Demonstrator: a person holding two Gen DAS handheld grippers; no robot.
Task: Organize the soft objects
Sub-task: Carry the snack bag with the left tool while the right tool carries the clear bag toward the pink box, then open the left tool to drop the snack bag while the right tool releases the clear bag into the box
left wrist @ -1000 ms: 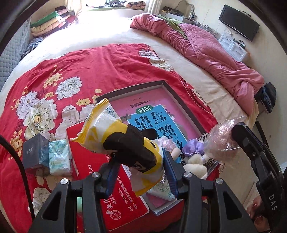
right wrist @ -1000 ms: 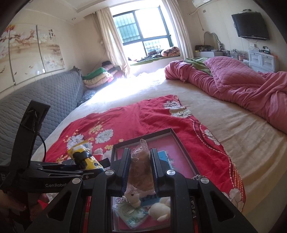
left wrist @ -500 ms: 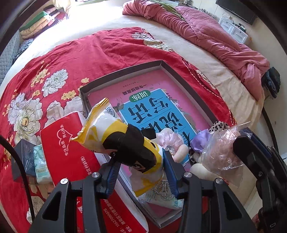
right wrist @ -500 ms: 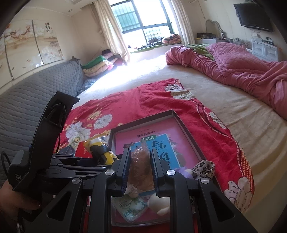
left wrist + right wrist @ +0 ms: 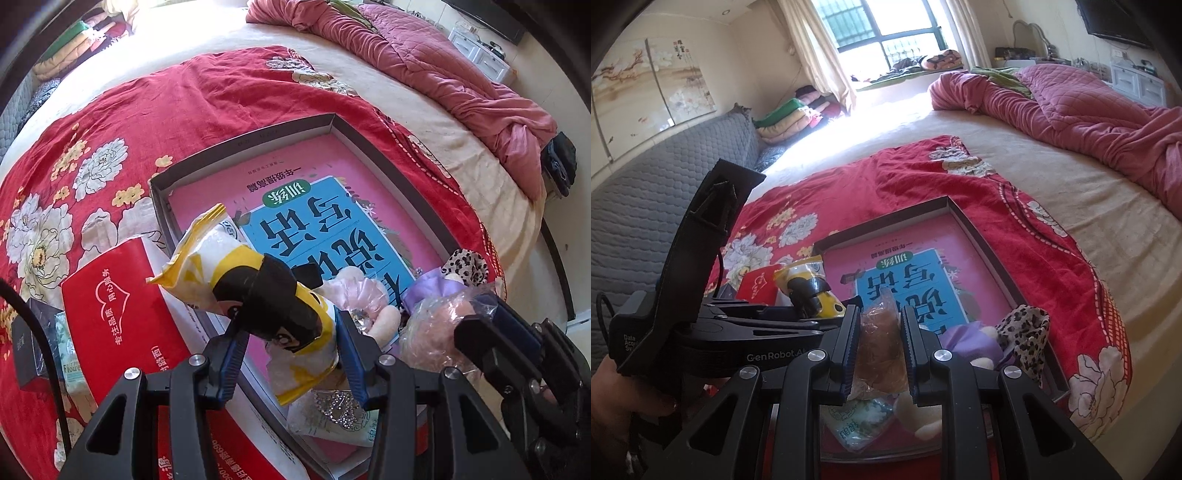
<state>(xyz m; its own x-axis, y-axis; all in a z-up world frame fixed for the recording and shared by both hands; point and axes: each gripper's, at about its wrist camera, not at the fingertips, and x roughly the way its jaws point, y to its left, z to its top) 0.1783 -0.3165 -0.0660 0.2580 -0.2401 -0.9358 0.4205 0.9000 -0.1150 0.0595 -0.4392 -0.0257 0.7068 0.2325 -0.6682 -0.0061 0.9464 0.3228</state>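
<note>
With both loads not yet set down, task judged partly done. Left gripper point(image 5: 290, 356): jaws clamped on yellow snack packet point(image 5: 255, 291), held above near-left part of tray point(image 5: 402, 177). Right gripper point(image 5: 877, 356): jaws clamped on clear bag point(image 5: 879, 347), held above near edge of tray. Already lying at near end of tray: purple toy point(image 5: 432, 291), leopard cloth point(image 5: 1027, 328), pale plush point(image 5: 384, 321). Left outside tray, on red blanket point(image 5: 229, 103) beside its left edge: red pack point(image 5: 122, 317), tissue pack point(image 5: 70, 358), dark box point(image 5: 27, 341).

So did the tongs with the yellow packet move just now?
Yes. The left tongs carried the yellow packet rightward, off the red box and over the gray tray.
</note>
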